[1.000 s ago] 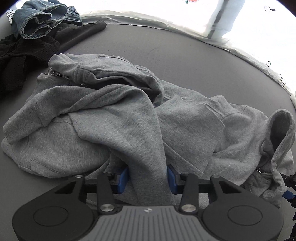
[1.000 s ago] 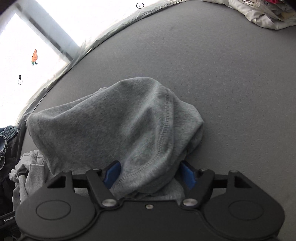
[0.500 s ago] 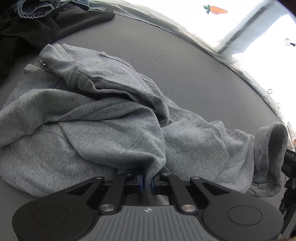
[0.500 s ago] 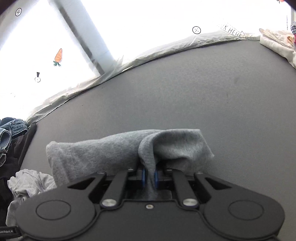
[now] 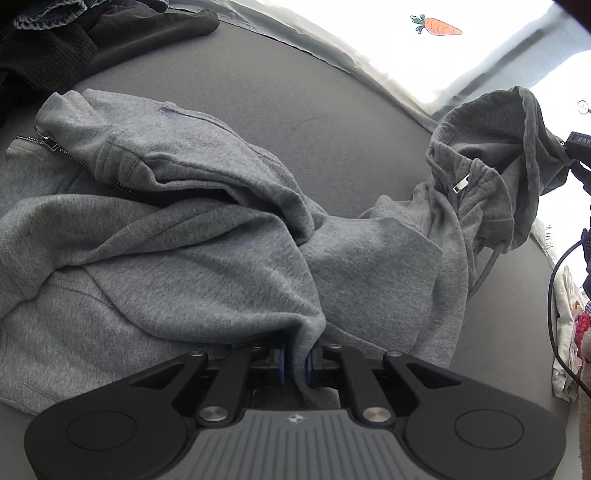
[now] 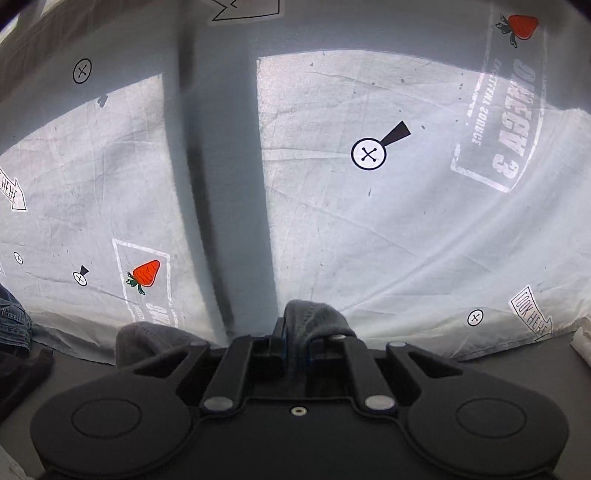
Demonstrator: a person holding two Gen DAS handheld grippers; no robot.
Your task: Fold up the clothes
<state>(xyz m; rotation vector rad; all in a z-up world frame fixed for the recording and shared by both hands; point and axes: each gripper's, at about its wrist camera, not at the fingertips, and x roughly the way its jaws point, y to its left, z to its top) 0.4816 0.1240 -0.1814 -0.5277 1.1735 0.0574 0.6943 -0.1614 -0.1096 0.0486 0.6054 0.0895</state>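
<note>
Left wrist view
Left gripper (image 5: 295, 363): bottom centre of the frame, jaws nearly closed, blue pads pinching a fold of grey fabric.
Grey hoodie (image 5: 177, 236): a zip-up sweatshirt spread rumpled across the left and middle of the frame on the dark grey table (image 5: 332, 110); the pinched fold rises from its near edge.
Zipper (image 5: 55, 147): metal teeth run along the open front at the left of the frame.
Hood (image 5: 495, 162): lifted clear of the table at the upper right, opening toward the camera, with a metal zipper pull (image 5: 460, 184) showing at its collar and a drawcord hanging below.
Dark garment (image 5: 74, 48): black knit heaped at the upper left, well apart from the hoodie's hood.
Denim (image 5: 48, 14): a blue edge at the very top left, lying on the dark garment.
Backdrop: a bright white sheet beyond the table, bearing a printed carrot (image 5: 437, 26) at the top right.

Right wrist view
Right gripper (image 6: 297, 347): lower centre of the frame, jaws nearly closed on a bunched wad of the grey hoodie (image 6: 314, 317), which stands up between the pads.
More grey fabric: a second hump shows just left of the gripper, at lower left of centre.
Printed sheet (image 6: 369, 221): fills most of the frame, marked with crossed circles, arrows and red strawberries (image 6: 146, 273).
Table (image 6: 517, 369): a grey strip visible at the lower right.
</note>
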